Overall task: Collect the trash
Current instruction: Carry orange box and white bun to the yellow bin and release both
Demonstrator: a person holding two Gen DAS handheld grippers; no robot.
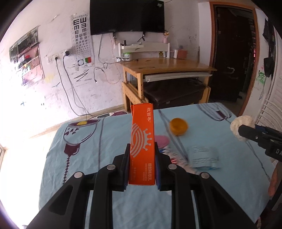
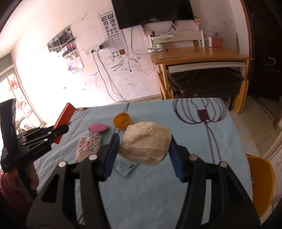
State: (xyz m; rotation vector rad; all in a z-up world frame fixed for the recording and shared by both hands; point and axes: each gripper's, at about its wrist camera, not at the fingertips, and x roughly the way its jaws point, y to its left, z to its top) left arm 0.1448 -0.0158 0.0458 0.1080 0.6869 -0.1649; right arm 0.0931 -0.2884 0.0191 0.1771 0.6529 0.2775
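My left gripper (image 1: 142, 147) is shut on a tall orange carton (image 1: 142, 141), held upright above the blue tablecloth (image 1: 105, 141). The same carton (image 2: 64, 118) shows at the left of the right wrist view, clamped by that gripper (image 2: 61, 130). My right gripper (image 2: 144, 136) is shut on a crumpled white paper ball (image 2: 146, 142), lifted off the cloth; the ball (image 1: 242, 126) also appears at the right edge of the left wrist view. On the table lie an orange cup (image 2: 122, 120), a pink piece (image 2: 98, 127), a dotted packet (image 2: 88, 147) and a white-blue wrapper (image 2: 126, 166).
A wooden desk (image 1: 167, 65) with a dark bench under it stands against the far wall, below a wall TV (image 1: 126, 15). Cables hang along the wall. A yellow chair (image 2: 260, 179) stands right of the table. A dark doorway (image 1: 232, 52) is at far right.
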